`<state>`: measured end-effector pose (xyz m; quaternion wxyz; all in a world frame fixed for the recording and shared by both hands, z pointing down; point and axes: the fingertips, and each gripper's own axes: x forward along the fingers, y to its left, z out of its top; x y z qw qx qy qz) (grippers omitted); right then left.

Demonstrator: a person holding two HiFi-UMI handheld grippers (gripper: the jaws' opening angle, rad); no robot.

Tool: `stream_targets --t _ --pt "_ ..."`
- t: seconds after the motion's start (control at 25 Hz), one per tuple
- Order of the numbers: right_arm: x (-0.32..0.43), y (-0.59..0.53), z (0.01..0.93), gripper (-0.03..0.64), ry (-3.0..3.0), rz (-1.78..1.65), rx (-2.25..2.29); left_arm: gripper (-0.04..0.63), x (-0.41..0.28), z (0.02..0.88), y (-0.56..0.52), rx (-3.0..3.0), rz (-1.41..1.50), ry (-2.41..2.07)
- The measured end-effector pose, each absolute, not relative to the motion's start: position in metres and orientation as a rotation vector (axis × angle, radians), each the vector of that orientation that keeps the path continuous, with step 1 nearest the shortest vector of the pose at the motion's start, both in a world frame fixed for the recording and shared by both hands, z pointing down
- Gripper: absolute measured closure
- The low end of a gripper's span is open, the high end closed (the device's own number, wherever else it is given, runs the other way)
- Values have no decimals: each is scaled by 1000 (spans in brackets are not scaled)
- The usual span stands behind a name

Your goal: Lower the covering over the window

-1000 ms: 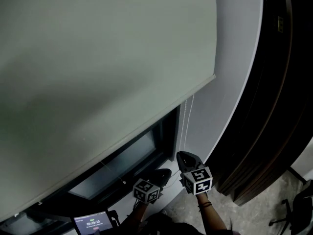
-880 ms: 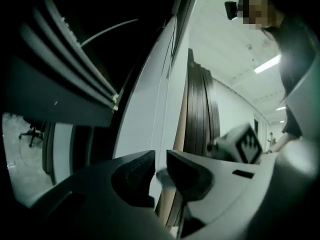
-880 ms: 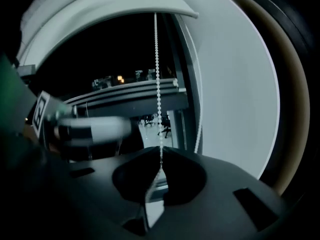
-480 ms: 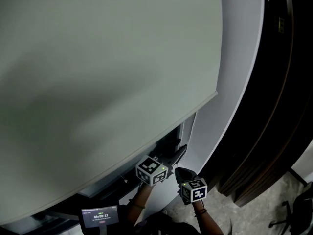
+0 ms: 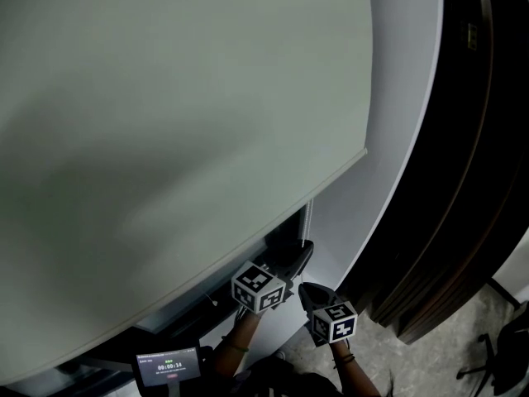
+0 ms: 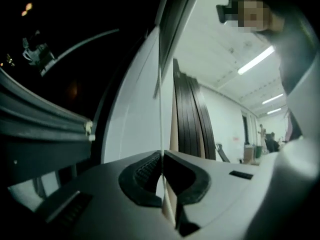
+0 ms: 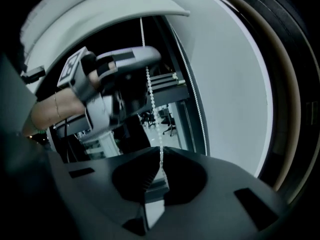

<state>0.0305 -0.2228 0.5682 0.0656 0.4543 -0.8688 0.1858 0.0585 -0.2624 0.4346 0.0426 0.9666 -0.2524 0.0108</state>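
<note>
- Right gripper [image 5: 306,289]: the lower of the two. In its own view the fingers are pressed together on the bead chain [image 7: 150,91]. The chain enters at the fingertips and runs straight up and away from them.
- Left gripper [image 5: 303,249]: just above the right fingers, on the same chain and also pinched shut on it. In the left gripper view the chain shows as a thin pale line rising from between the ribbed pads [image 6: 146,167].
- In the right gripper view the left gripper sits directly up the chain from the right fingers. A bare hand [image 7: 47,109] holds it behind the marker cube.
- Timer screen [image 5: 169,364]: lit, below and to the left of both pairs of fingers.
- Past the left fingers the chain climbs beside the dark window frame [image 5: 281,238]. It passes out of sight behind the blind's lower right corner.
- Blind [image 5: 182,114]: pale grey-green sheet, above and to the left of the fingers, covering most of the window. Its bottom rail [image 5: 248,245] runs on a slant a little above the left fingers. Only a dark band of window shows under the rail.
- White wall strip [image 5: 397,139]: to the right of both pairs of fingers, running upward past the blind's edge.
- Dark panels [image 5: 471,180]: further right of the fingers, beyond the wall strip, standing in a stacked row.
- Floor [image 5: 463,362]: grey and speckled, below and to the right of the right fingers.
</note>
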Motion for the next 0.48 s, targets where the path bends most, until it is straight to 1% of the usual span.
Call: stream_targets --t 0.08,0.12,0.16,0.2,0.28,0.36,0.4,0.44,0.48 --pt "39 -225 560 595 -2628 565 1402 597 58 519 -251 2889 526 -727" --pt "43 -225 556 600 -2623 559 1408 599 52 560 -239 2841 659 -710" --pt "46 -225 551 592 -2628 542 1408 598 45 591 -226 2792 683 -692" --pt "49 -224 543 592 -2651 520 1406 598 37 610 -213 2746 640 -682" --pt "54 -227 518 592 -2729 477 1399 598 25 617 -201 2692 525 -713" --pt "51 -231 481 587 -2850 424 1354 598 20 610 -202 2686 491 -732" --pt "47 -234 456 552 -2920 391 1317 598 20 609 -204 2690 496 -722" --pt "40 -237 430 499 -2985 350 1279 598 21 609 -205 2695 514 -706" --pt "33 -242 404 491 -3035 295 1246 598 22 610 -205 2700 544 -690"
